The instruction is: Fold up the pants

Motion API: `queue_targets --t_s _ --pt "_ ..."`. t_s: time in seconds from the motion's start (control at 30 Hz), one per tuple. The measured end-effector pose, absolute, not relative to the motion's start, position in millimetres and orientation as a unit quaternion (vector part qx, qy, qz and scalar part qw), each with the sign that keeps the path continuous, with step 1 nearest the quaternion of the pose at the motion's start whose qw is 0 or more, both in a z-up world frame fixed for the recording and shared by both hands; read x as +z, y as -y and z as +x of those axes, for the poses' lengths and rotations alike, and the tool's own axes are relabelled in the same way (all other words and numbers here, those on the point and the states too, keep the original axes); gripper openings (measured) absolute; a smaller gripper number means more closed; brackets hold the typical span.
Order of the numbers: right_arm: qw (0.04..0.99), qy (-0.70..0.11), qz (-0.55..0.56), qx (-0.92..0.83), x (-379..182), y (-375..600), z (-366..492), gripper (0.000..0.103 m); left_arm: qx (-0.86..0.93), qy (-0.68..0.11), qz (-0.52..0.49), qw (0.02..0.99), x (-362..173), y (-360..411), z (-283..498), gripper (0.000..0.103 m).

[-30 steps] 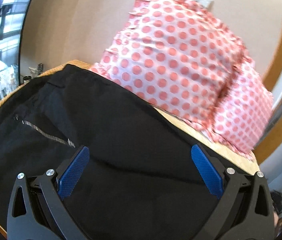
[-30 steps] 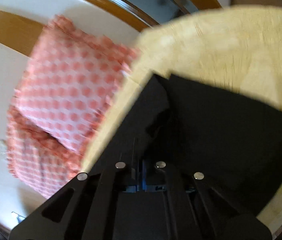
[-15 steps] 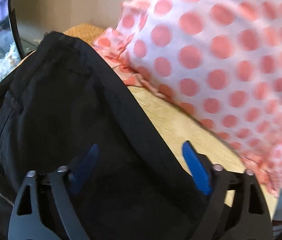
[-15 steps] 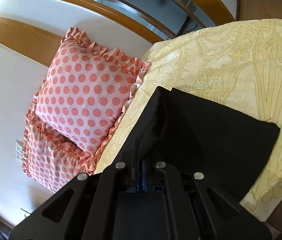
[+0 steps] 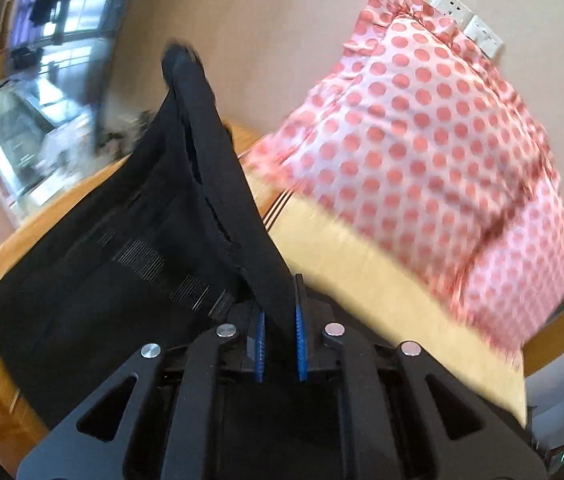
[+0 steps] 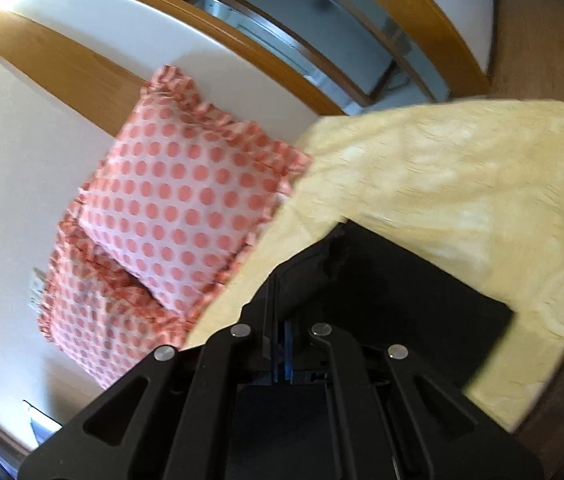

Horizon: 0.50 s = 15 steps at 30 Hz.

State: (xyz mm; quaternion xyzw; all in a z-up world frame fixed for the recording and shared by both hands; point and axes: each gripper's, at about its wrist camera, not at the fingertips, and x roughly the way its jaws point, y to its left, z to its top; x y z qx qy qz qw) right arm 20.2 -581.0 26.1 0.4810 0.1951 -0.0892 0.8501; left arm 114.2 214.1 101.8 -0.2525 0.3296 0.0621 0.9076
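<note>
On the yellow patterned bedspread (image 6: 462, 184) we list 1 pair of black fabric pants (image 5: 93, 264), spread partly flat, with a zipper visible on the flat part. Item: our left gripper (image 5: 279, 332), blue-padded, is clamped on a band of the pants' edge, which rises from the bedspread in a taut ridge. Item: our right gripper (image 6: 277, 344) is pinched tight on another black fold (image 6: 306, 272) of the same pants; beyond it the cloth lies flat on the bedspread (image 5: 362, 280). Item: 2 pink pillows with red polka dots and frilled edges (image 6: 185, 204), stacked at the bedspread's far edge against a pale wall. Item: 2 white wall sockets (image 5: 466, 20) above the pillows (image 5: 422, 152).
</note>
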Motion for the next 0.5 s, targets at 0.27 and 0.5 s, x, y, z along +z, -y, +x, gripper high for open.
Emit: queue_targets --t_s 0.27,0.5 --pt "0.827 -0.232 0.501 -0.107 -3.9 584.3 11.0 0.002 0.095 -0.376 -0.286 0.876 27.0 -222.0 31.7 0.011" --pt "0.816 -0.213 0.526 -0.113 -3.7 591.4 -9.8 0.002 0.089 -0.364 -0.284 0.883 24.7 -215.1 26.0 0.011"
